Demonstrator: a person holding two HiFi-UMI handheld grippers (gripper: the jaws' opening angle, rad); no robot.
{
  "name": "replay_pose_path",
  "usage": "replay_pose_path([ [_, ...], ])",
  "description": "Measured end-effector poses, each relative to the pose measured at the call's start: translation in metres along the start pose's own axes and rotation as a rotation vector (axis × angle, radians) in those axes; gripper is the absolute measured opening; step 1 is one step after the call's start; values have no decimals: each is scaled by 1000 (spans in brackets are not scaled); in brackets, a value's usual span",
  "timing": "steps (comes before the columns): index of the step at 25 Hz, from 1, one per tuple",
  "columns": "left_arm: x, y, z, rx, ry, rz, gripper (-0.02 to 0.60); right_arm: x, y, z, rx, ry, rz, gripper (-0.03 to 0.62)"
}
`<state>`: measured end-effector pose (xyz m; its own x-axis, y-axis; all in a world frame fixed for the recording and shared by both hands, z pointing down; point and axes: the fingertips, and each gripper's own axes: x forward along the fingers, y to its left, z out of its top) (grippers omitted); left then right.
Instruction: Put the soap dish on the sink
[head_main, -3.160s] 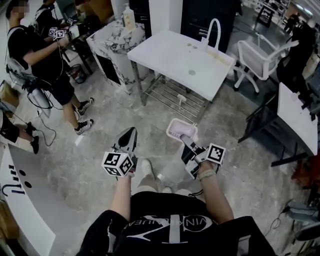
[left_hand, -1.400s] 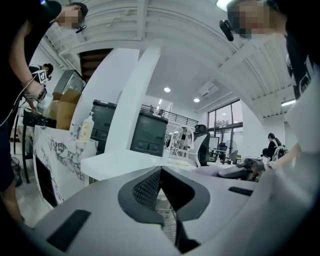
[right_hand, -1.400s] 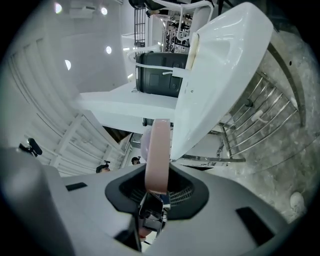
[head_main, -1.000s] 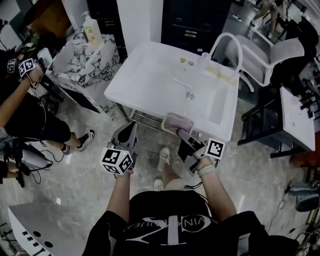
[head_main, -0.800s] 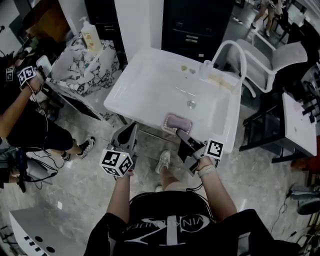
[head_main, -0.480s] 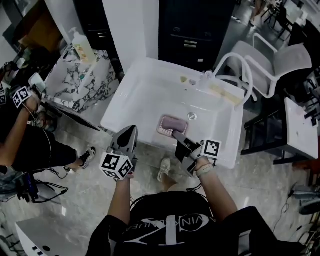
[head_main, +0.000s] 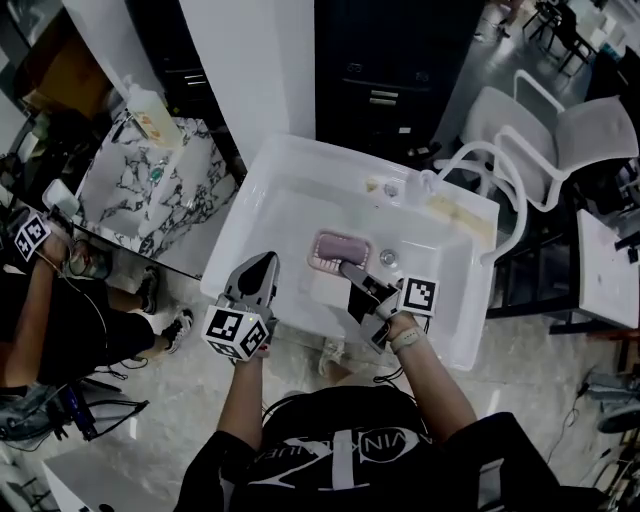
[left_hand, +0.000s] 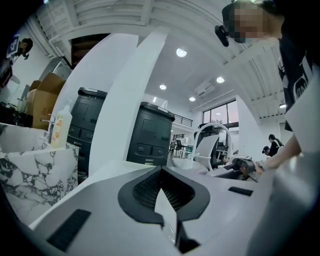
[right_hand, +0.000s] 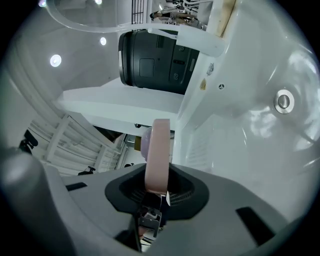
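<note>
Carrying step, nearly done: the right gripper (head_main: 347, 268) is clenched on the near rim of the pink rounded plastic soap dish (head_main: 338, 250), holding it over the basin of the white rectangular sink (head_main: 250, 215). The left gripper (head_main: 262, 265) is closed and empty. Next, probably: lower the dish onto a flat spot, then release.

Marbled counter (head_main: 150, 190) with pump bottle (head_main: 148, 108), white chair (head_main: 560, 135), dark cabinet (head_main: 385, 60)
</note>
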<state>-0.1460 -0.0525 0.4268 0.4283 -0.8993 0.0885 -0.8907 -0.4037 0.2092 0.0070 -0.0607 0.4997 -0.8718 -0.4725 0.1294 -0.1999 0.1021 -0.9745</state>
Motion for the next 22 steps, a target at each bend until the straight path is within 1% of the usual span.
replay_pose_path([
  [5, 27, 18, -2, -18, 7, 6, 14, 19, -6, 22, 3, 2, -13, 94],
  [10, 55, 26, -2, -28, 7, -1, 14, 33, -10, 44, 6, -8, -19, 94],
  [15, 76, 30, 0, -20, 17, -19, 14, 46, -12, 58, 24, -14, -13, 94],
  [22, 101, 38, -5, -23, 47, -43, 15, 63, -22, 70, 31, -23, -28, 94],
])
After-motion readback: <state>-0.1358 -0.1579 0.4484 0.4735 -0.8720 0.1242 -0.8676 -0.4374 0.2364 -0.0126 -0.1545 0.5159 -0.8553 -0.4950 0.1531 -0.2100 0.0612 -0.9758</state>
